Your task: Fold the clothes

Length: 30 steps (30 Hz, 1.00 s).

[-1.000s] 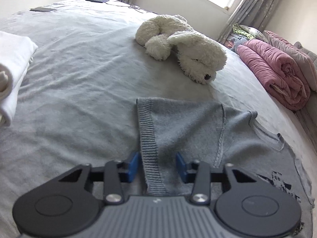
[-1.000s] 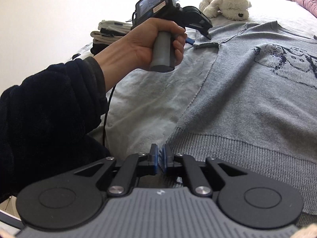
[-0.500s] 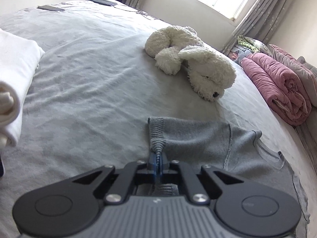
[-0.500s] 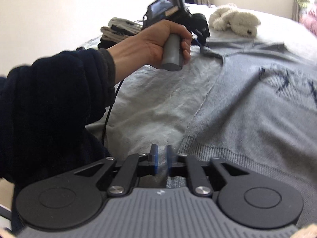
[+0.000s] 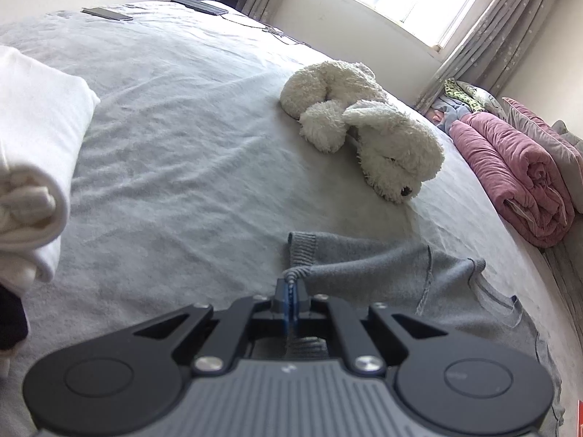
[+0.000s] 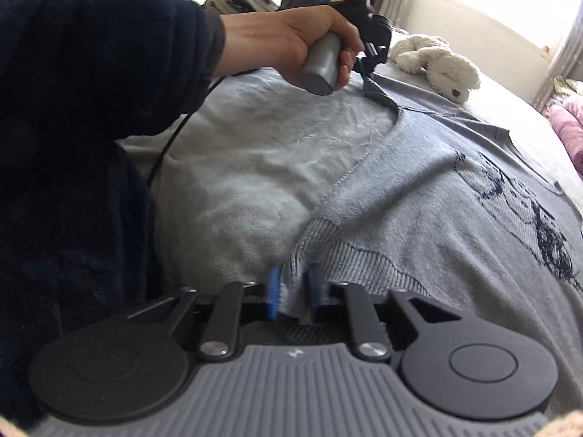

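Grey knit sweater point(image 6: 419, 211) lies flat on my bed point(image 5: 189, 167), dark print facing up. My left hand point(image 6: 309, 42), in a dark fuzzy sleeve, grips its handle overhand. Left gripper point(image 5: 290, 296) is pressed tight on the ribbed cuff point(image 5: 297, 255). Right gripper point(image 6: 293, 291) is partly spread, the ribbed hem point(image 6: 349, 258) bunched between its blue pads.

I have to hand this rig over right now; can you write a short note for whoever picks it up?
Left tool: shut on the grey sweater's sleeve cuff.
Right tool: fingers around the ribbed hem corner, gap visible, not clamped.
Sweater lies face up on the bed; plush dog beyond it, folded white cloth at left.
Done: sleeve gripped. Left: close on the hem, then every fold.
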{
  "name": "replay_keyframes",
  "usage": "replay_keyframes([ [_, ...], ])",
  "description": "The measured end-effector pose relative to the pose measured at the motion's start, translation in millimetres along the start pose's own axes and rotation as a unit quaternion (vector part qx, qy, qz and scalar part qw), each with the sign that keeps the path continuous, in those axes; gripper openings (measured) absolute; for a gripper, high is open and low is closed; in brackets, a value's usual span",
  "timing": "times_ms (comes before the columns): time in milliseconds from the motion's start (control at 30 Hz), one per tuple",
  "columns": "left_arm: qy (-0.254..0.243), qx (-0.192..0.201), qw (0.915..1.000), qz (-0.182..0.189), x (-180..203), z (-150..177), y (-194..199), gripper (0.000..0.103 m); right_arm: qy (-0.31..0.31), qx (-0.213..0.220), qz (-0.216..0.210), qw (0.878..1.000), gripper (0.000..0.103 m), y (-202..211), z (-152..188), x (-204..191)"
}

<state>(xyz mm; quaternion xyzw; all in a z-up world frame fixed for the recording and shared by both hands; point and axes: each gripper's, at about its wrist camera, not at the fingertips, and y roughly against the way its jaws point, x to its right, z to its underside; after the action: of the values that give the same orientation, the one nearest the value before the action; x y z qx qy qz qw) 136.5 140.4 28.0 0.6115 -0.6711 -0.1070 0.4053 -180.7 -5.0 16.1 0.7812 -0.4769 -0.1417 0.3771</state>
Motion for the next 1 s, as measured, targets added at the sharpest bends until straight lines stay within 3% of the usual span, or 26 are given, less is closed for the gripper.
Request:
replay_keyframes([
  [133,0.001,0.001,1.0,0.007,-0.4,-0.8,1.2,0.001,-0.087,0.014,-0.046,0.995,0.007,5.4,-5.6,18.1],
  [367,0.007,-0.004,1.0,0.002,-1.3,-1.9,0.6,0.001,-0.248,0.035,-0.146,0.957,0.009,8.0,-8.6,50.0],
  [467,0.012,0.006,0.9999,0.007,-2.8,-3.9,4.3,0.001,-0.285,0.02,-0.168,0.943,0.01,5.2,-3.2,50.7],
  [733,-0.027,0.011,0.9995,-0.015,5.5,0.9,3.9,0.001,-0.261,-0.005,-0.158,0.952,0.015,-1.2,-0.2,41.8],
  [867,-0.017,0.011,0.9997,-0.016,0.7,0.0,2.7,0.001,-0.265,0.001,-0.172,0.949,0.017,5.8,-4.9,45.1],
  [1000,-0.009,0.018,0.9998,-0.009,-0.9,-1.7,6.0,0.001,-0.249,0.006,-0.125,0.96,0.017,4.1,-5.0,67.0],
])
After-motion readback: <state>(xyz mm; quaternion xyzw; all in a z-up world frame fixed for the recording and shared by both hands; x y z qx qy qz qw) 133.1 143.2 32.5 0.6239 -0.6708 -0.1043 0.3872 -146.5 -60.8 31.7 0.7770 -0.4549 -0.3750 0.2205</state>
